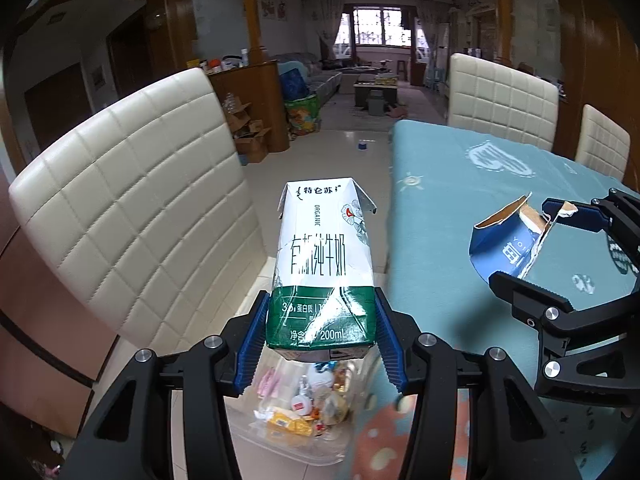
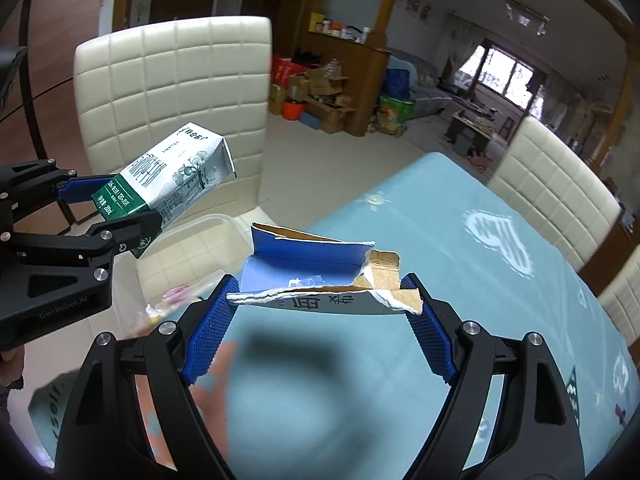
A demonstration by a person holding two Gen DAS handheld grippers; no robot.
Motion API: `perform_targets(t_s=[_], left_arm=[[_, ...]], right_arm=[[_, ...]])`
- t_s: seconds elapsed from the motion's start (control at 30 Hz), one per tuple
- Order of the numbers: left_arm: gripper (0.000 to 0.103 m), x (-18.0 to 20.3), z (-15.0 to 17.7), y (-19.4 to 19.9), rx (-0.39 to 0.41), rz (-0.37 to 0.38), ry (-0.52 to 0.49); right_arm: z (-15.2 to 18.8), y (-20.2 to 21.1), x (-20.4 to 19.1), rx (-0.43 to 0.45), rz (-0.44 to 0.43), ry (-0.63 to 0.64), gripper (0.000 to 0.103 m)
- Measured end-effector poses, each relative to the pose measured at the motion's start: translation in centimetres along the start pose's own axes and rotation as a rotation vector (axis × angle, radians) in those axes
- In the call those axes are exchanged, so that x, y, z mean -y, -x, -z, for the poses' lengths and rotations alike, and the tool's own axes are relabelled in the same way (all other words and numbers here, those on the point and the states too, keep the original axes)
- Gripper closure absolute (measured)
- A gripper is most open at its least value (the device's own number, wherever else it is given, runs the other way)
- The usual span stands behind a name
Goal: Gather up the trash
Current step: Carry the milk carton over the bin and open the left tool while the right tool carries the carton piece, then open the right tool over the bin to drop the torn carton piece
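Milk carton (image 1: pixel 320 264) clamped above clear bin (image 1: pixel 288 432) holding wrappers (image 1: pixel 296 408).

A lived-in home, dining area opening into a sitting room. Cream quilted dining chairs (image 1: pixel 132 200) drawn up to a tabletop (image 1: pixel 460 184) under a pale blue printed cloth, glossy tiled floor (image 1: pixel 344 140) running past wooden pillars (image 1: pixel 254 12). Farther back, a sofa (image 1: pixel 320 76), a low coffee table (image 1: pixel 374 86), a curtained window (image 1: pixel 378 26), and stacked cardboard boxes (image 2: pixel 324 92) beside a wooden cabinet (image 2: pixel 360 76).
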State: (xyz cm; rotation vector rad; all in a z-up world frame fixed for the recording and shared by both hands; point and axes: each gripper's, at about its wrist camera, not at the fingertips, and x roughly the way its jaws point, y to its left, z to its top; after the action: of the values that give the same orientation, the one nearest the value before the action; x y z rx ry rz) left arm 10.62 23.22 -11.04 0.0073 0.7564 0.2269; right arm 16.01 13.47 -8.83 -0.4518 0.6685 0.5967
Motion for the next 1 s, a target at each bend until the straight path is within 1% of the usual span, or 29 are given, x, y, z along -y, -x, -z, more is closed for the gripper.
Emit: perform_targets(t_s=[0.27,0.4,0.43,0.47,0.53,0.57,0.7,0.77,0.87,1.0], left_arm=[[0.053,-3.1,1.1,-0.9,-0.024,-0.040,0.042],[0.053,-3.7,1.5,-1.1,-0.026,-0.026,0.049],[0.045,-3.9,1.5,-1.2,-0.028,-0.021,0.049],[0.034,-4.0,1.5,-1.2,-0.030,-0.028,0.054],[0.025,-4.5,1.6,-1.2,-0.012,-0.066,0.068],[0.021,-4.6,1.6,-1.0,-0.007,-0.066,0.073],[0.020,-5.3,1.8,-0.8,-0.004,-0.076,0.094],[0.019,-5.6,2.0,-0.6,-0.001,-0.110,0.096],[0.019,-6.6,2.3,-0.1,0.004,-0.137,0.113],[0.019,-8.1,2.8,0.6,0.007,-0.152,0.151]], right_arm=[[-2.1,-1.3,-2.9,0.009,-0.020,0.054,0.021],[-2.5,-1.9,-3.8,0.007,-0.023,0.069,0.021],[-2.5,-2.0,-3.8,0.005,-0.025,0.071,0.021],[-2.6,-2.2,-4.0,0.002,-0.024,0.072,0.021],[-2.5,-2.5,-4.1,-0.005,-0.026,0.071,0.021],[-2.5,-2.6,-4.2,-0.008,-0.023,0.072,0.021],[-2.6,-3.0,-4.4,-0.015,-0.024,0.076,0.021],[-2.6,-3.1,-4.6,-0.015,-0.028,0.077,0.021],[-2.8,-3.1,-5.0,-0.013,-0.040,0.082,0.021],[-3.1,-3.1,-5.7,-0.006,-0.057,0.086,0.021]])
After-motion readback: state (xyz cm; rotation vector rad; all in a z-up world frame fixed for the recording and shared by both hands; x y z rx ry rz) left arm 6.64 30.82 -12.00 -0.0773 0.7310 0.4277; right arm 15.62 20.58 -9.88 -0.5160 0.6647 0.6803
